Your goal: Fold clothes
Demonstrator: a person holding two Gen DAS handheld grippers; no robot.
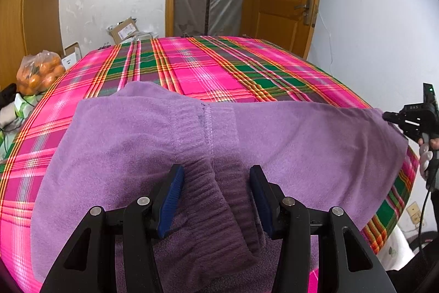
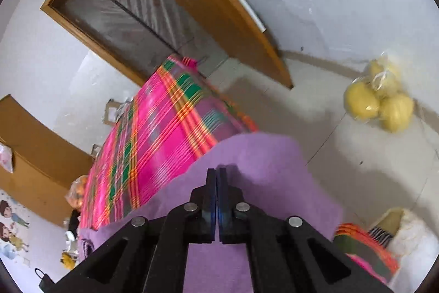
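We see a bed (image 1: pixel 225 65) covered with a pink, green and orange plaid sheet (image 1: pixel 192 73). A purple garment (image 1: pixel 288 133) lies spread directly on it, reaching the bed's near and right edges.

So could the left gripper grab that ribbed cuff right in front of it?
Probably yes. The left gripper is open, with the ribbed cuff of the purple garment lying between its fingers and nothing on top of it. Closing should catch it. The right gripper is shut on the garment's far edge.
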